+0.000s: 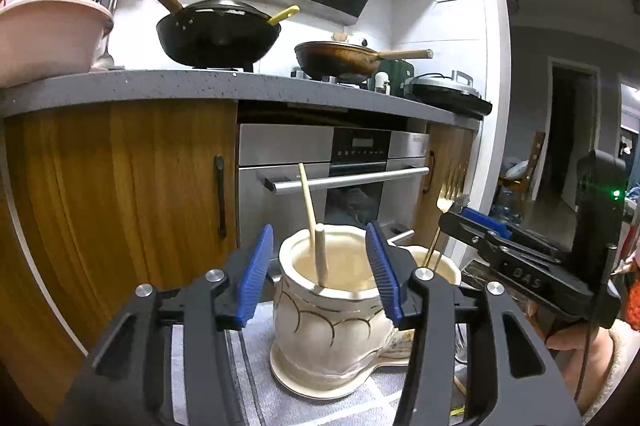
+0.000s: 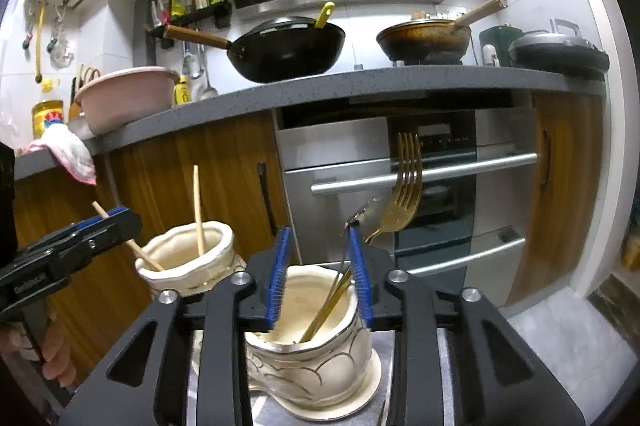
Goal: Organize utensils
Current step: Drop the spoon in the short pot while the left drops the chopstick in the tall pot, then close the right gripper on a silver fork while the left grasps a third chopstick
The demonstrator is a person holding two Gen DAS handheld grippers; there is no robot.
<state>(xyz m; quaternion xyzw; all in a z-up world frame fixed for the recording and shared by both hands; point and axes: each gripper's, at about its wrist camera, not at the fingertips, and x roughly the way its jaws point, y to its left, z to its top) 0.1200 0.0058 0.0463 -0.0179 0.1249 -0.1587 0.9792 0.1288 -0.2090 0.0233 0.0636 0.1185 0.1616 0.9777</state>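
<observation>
Two cream ceramic holders with gold lines stand on a white cloth. The left holder (image 1: 332, 310) (image 2: 188, 258) holds two wooden chopsticks (image 1: 316, 234) (image 2: 198, 210). The right holder (image 2: 316, 338) (image 1: 436, 264) holds a gold fork (image 2: 404, 182) (image 1: 448, 194), tines up, and a silver utensil (image 2: 362, 216). My left gripper (image 1: 320, 270) is open, its jaws either side of the left holder's rim, empty. My right gripper (image 2: 320, 278) is open above the right holder; its right pad (image 2: 360, 274) is beside the fork and silver utensil handles.
A grey countertop (image 1: 200, 86) runs behind, with a black wok (image 1: 218, 34), a brown pan (image 1: 340, 60), a pink basin (image 1: 48, 34) and a cooker lid (image 1: 444, 90). Wooden cabinets (image 1: 120, 186) and a steel oven (image 1: 332, 162) stand below. A doorway lies at the right.
</observation>
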